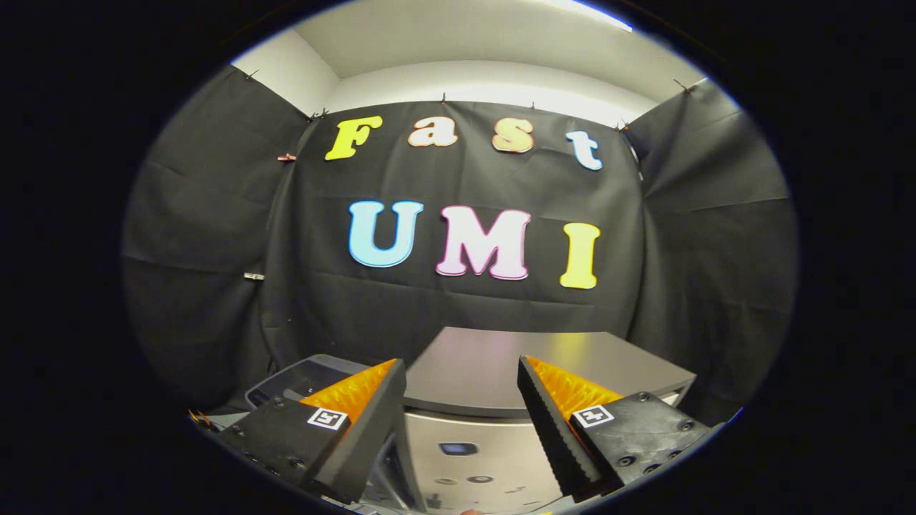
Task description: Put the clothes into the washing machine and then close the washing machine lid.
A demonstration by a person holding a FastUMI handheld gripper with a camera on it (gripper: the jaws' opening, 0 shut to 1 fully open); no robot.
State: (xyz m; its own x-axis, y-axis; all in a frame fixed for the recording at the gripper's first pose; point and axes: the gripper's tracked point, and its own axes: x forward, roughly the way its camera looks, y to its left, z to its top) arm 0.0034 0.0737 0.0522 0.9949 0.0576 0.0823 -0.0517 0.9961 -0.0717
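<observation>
The claw point(461, 390) is hanging released above the washing machine point(486, 443), its two fingers point(365, 422) spread well apart and grasping nothing. Between and just beyond them the machine's lid point(465, 372) is lying flat and grey, and it looks to be closed over the top of the machine. Below the lid, between the finger bases, the pale front panel point(465, 465) is showing a small dark window and a few round marks that could be buttons or knobs.

As a judgement from this moment alone, the task is sitting at one of its two ends. No clothes are lying anywhere among the things around the fingers, and the lid is appearing shut. That could mean the clothes are already inside and the closing is done, or that nothing has begun and the clothes are waiting elsewhere; which of these holds cannot be told.

Beside the left finger a dark tray-like object point(300, 379) is resting next to the machine; what it is cannot be made out.

As for writing, each finger is carrying a small square black-and-white marker point(328, 418), a coded pattern rather than words. Any marks on the machine's panel are too small to tell, and no brand name is legible.
</observation>
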